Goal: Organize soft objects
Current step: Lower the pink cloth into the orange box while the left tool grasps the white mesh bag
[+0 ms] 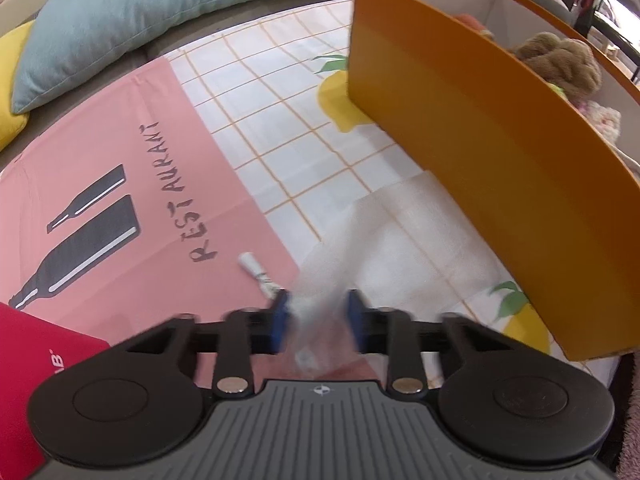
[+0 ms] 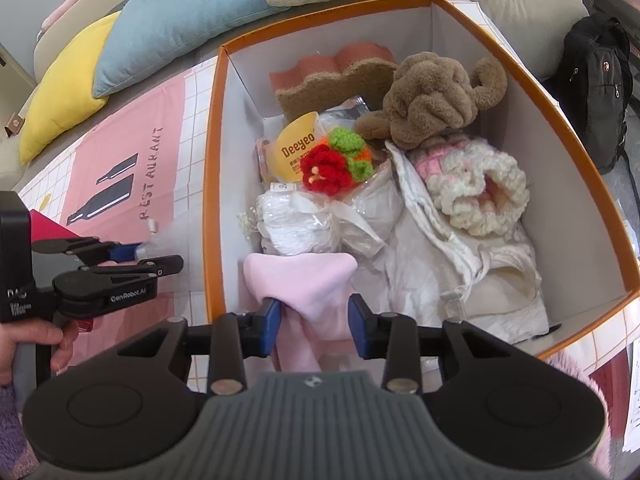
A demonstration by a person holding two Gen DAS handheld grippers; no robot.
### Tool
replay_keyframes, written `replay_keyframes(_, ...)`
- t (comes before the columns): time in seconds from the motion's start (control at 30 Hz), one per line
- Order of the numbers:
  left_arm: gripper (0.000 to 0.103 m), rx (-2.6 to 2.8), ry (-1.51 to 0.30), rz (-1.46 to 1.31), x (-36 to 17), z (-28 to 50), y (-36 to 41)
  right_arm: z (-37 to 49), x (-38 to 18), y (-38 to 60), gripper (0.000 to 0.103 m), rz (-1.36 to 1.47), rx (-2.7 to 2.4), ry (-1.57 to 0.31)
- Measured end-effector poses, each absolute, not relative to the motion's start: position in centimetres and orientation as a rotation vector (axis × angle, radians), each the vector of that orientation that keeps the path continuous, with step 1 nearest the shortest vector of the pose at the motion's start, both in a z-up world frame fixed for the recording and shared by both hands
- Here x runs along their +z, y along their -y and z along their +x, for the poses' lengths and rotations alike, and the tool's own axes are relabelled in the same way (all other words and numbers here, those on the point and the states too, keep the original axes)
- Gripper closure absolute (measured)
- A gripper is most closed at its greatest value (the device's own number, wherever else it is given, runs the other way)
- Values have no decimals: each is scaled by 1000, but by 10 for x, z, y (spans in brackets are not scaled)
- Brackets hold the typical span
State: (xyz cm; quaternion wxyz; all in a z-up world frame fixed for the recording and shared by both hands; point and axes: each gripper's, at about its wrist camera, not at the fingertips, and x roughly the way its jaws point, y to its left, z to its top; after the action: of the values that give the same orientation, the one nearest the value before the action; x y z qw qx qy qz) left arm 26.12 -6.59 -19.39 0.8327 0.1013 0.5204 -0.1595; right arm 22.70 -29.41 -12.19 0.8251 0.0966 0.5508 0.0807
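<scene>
My left gripper is shut on a sheer white mesh pouch with a rolled end, blurred, just left of the orange box. It also shows in the right wrist view. My right gripper is shut on a pale pink cloth at the near wall of the orange box. Inside the box lie a brown plush, a pink-white knit piece, a red and green crochet flower, a sponge and white cloths.
The box stands on a checked tablecloth with a pink printed panel. A red object lies at the near left. Blue, yellow and beige cushions line the back. A black backpack stands at the right.
</scene>
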Motion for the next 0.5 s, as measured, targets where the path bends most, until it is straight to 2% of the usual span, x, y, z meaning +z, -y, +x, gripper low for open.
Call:
replay_keyframes(0.03,94,-342,-1102,219,-193,259,68,226,-120,293,67,204,171,-1167)
replay_keyframes(0.07,96,-338,-1100,220,-193,257,68,225,-118,293,66,202,171,-1163)
replay_keyframes(0.27,98,-289,-1038,67,-163,238,52,219,-101,297,55,185,156,-1112)
replay_keyframes(0.5,98,-284,-867,-7,-89,207,53,209,-83,311,46,238,116,-1038)
